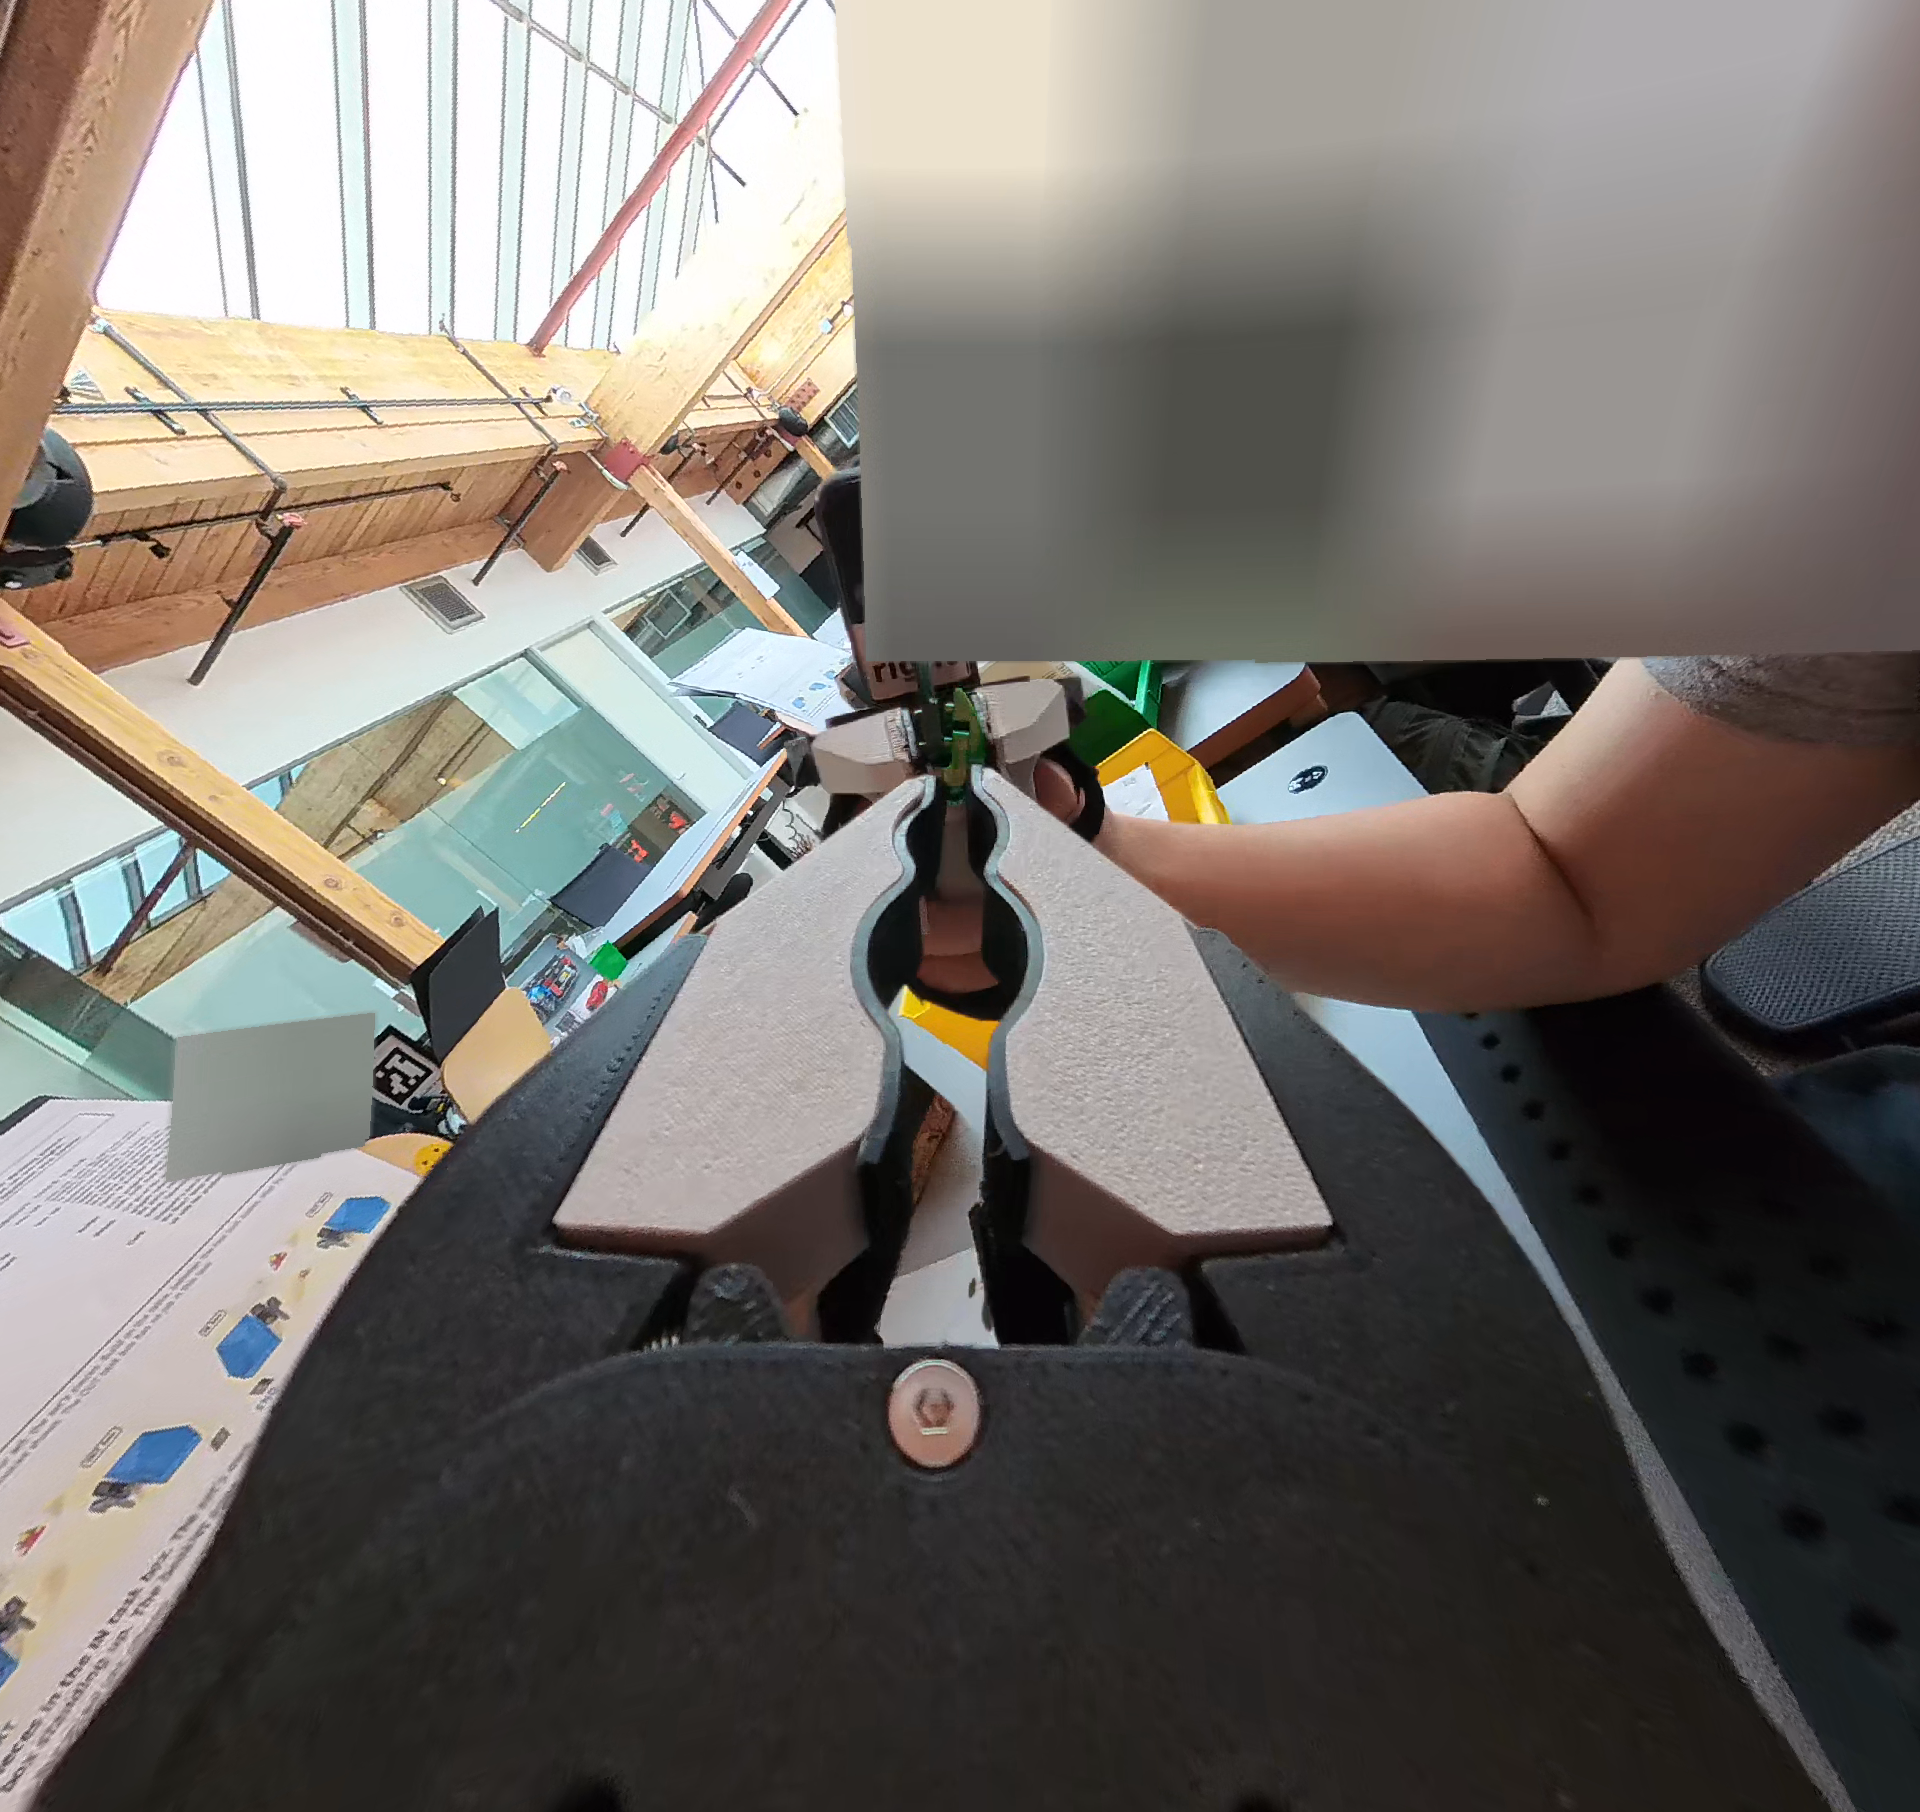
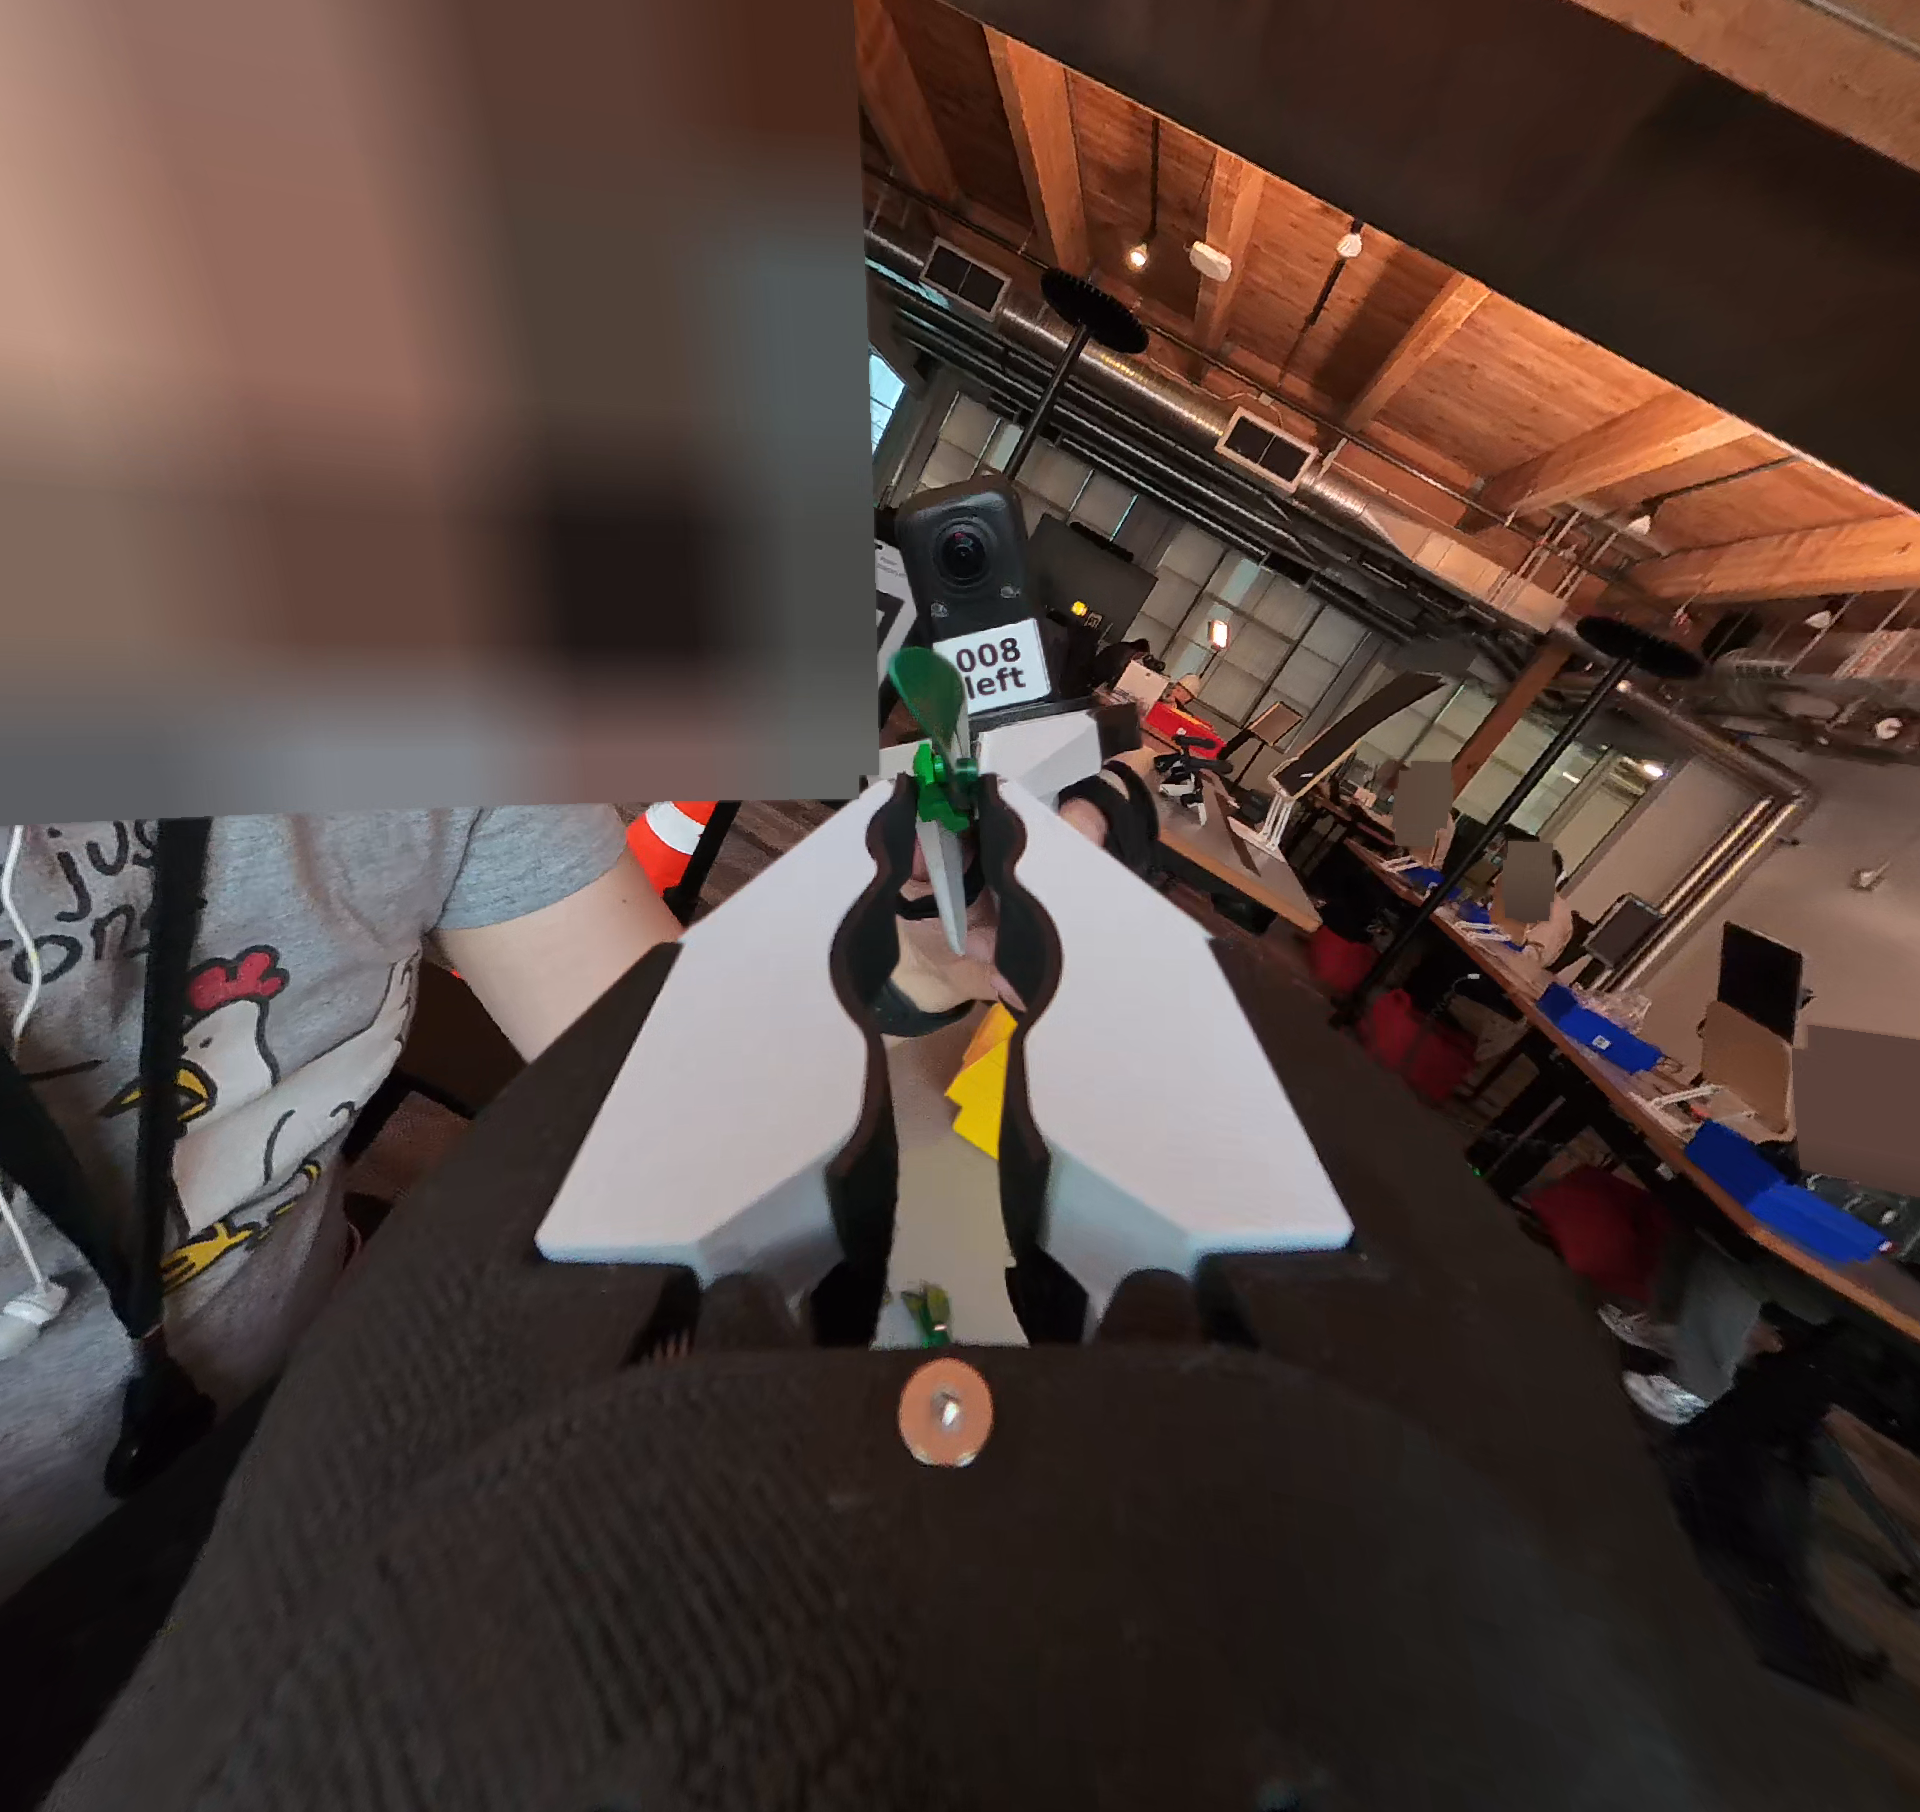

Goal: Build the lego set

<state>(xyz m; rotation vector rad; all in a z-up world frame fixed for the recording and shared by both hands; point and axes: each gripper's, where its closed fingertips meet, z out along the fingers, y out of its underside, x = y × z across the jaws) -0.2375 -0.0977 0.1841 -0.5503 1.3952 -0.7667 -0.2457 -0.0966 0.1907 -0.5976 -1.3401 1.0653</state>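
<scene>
In the left wrist view, a small green lego piece (image 1: 958,763) is pinched at the left claw (image 1: 954,794) tips, meeting the right claw beyond. In the right wrist view, the right claw (image 2: 943,812) is pressed on a green leaf assembly (image 2: 932,734) at its tips. Both pieces should be aligned squarely, then pushed together gently.

Meeting tip to tip in mid-air: left gripper (image 1: 953,794) and right gripper (image 2: 940,806), facing each other, pinching a small lego piece (image 2: 935,791) between them, with an instruction sheet (image 1: 125,1347) lying lower left.
</scene>
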